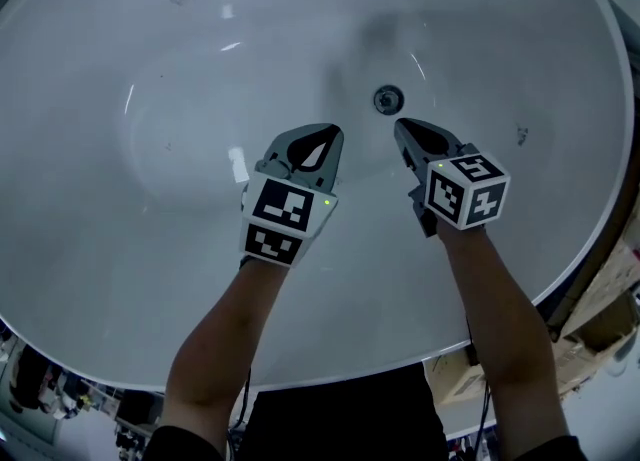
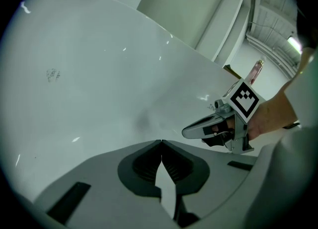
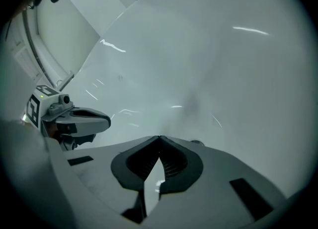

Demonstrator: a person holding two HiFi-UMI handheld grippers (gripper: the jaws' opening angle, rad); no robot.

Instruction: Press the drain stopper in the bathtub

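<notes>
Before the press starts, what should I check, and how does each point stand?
1. Clear view of the stopper, nothing on it: ok.
2. Jaws of the right gripper shut and empty: ok.
3. Tip of the right gripper close to the stopper, just short of it: ok.
4. Jaws of the left gripper shut and empty, off to the stopper's side: ok.
5. Whether the stopper is up or already down: cannot tell.

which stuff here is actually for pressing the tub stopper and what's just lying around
For the job:
- drain stopper
- bathtub
- right gripper, shut, closer to the stopper in the head view
- left gripper, shut

Lying about:
- cardboard boxes, outside the tub's rim
- dark clutter outside the rim, too small to identify
</notes>
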